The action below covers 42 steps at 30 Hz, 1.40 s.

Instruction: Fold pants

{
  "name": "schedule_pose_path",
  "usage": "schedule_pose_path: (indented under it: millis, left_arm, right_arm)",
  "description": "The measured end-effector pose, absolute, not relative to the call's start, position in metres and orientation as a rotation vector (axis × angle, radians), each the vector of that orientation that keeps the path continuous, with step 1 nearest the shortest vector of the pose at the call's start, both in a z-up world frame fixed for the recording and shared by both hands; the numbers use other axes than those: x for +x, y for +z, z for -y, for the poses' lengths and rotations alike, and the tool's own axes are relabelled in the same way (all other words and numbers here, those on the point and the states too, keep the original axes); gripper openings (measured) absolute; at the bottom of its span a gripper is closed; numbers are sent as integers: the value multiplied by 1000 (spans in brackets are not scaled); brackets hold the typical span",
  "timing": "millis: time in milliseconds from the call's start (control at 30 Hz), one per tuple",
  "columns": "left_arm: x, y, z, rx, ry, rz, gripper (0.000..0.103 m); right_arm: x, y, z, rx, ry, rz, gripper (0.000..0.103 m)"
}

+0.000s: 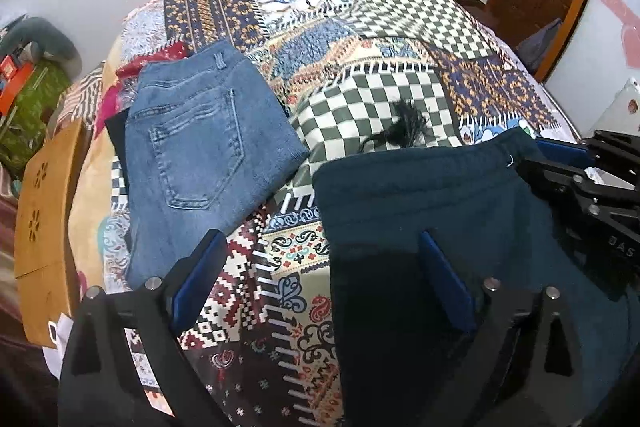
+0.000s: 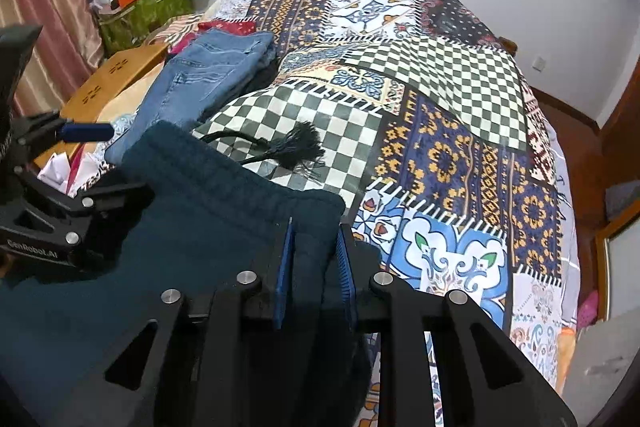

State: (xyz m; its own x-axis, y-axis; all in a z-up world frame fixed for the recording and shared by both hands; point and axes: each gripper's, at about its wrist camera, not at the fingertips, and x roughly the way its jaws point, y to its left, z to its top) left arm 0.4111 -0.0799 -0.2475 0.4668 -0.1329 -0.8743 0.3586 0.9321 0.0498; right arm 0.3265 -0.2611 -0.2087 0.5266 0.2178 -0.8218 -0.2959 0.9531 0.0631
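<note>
Teal fleece pants [image 2: 208, 227] waistband pinched by right hand-held gripper [image 2: 316, 259]; left hand-held gripper [image 1: 320, 267] spread wide.

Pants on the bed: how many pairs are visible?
2. Folded blue jeans lie at the bed's left side; dark teal pants lie nearer, in the right claw. More may be hidden.

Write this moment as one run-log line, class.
task: fold pants | right tongs: shut on dark teal sweatpants waistband corner | left tongs: open over sweatpants' other edge | folded jeans: aside
</note>
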Motion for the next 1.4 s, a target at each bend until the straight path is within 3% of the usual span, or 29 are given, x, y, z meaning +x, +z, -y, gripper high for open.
schedule_pose_path:
  millis: [100, 167, 300, 367, 400, 567, 767, 1167, 1400]
  left_arm:
    - [403, -229, 77, 263, -289, -993, 97]
    - [396, -216, 75, 265, -301, -969, 97]
    - [381, -194, 69, 231, -338, -963, 97]
    - [373, -189, 68, 215, -360, -973, 97]
    - [368, -187, 67, 209, -368, -979, 97]
    - [347, -194, 66, 196, -410, -1039, 97]
    - [340, -227, 64, 152, -459, -1228, 97]
    - [382, -271, 86, 59, -612, -1436, 99]
    - [394, -277, 87, -94, -677, -1421, 100]
  right_arm:
    - [314, -194, 269, -97, 269, -954, 33]
    - [306, -186, 275, -104, 240, -945, 48]
    - [286, -165, 286, -81, 225, -910, 60]
    - [274, -155, 287, -80, 213, -883, 80]
    - [267, -150, 288, -75, 213, -866, 82]
    - [239, -146, 281, -58, 282, -872, 84]
    - [226, -180, 277, 51, 345, -999, 84]
    - [252, -239, 276, 280, 488, -1186, 84]
    - [267, -252, 270, 378, 540, -1216, 81]
